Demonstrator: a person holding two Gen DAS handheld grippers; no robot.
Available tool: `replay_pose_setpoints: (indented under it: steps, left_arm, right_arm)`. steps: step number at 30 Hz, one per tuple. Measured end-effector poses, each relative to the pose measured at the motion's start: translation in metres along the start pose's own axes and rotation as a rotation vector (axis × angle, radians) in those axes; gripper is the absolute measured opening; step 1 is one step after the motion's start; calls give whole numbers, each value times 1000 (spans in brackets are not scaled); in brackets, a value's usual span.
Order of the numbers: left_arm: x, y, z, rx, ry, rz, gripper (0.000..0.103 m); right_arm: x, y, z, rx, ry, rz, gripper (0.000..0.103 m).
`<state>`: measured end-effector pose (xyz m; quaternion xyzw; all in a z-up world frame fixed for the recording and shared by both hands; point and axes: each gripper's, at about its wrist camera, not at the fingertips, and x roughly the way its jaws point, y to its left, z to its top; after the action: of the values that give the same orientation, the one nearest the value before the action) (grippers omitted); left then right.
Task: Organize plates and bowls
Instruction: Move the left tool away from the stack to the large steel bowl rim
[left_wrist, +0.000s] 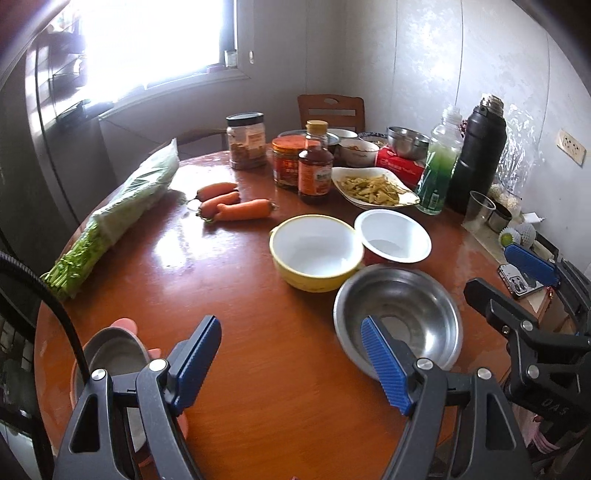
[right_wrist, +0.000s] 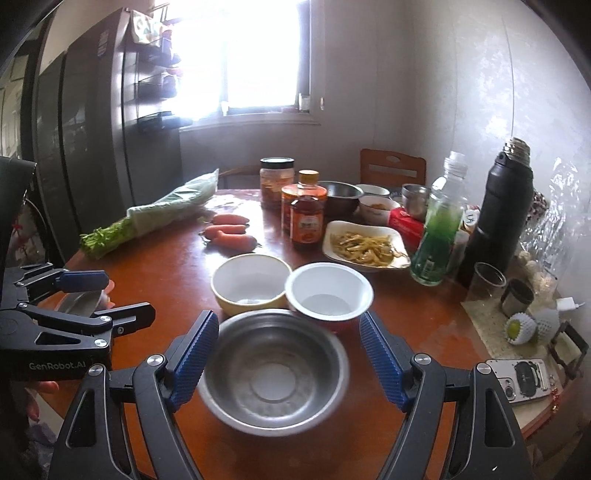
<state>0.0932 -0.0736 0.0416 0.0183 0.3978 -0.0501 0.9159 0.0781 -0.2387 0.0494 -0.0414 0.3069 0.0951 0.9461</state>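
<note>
A wide steel bowl (right_wrist: 273, 373) lies on the round wooden table (right_wrist: 177, 273), between the fingers of my right gripper (right_wrist: 287, 317). That gripper is open and its pads do not press the rim. Behind the bowl stand a yellow bowl with a white inside (right_wrist: 249, 282) and a white bowl with a red outside (right_wrist: 328, 291), touching each other. My left gripper (left_wrist: 290, 325) is open over bare table, left of the steel bowl (left_wrist: 399, 317). A smaller steel bowl (left_wrist: 114, 354) sits at its lower left on something pink. The right gripper (left_wrist: 487, 268) shows at the right edge.
Three carrots (left_wrist: 229, 205) and bagged greens (left_wrist: 125, 206) lie at the left. Jars, a sauce bottle (left_wrist: 314, 166), a plate of food (left_wrist: 373, 184), more bowls, a green bottle (left_wrist: 439, 166) and a black flask (left_wrist: 476, 155) crowd the back. A phone (right_wrist: 521, 380) lies at the right.
</note>
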Motion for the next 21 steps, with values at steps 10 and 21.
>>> replay_pose_setpoints:
  steps: [10,21]
  left_arm:
    - [23,-15,5,9,45,-17,78]
    - [59,-23,-2,4,127,-55,78]
  right_arm:
    - [16,-24,-8,22,45,-4,80]
    - [45,-38,-27,61,147,12,80]
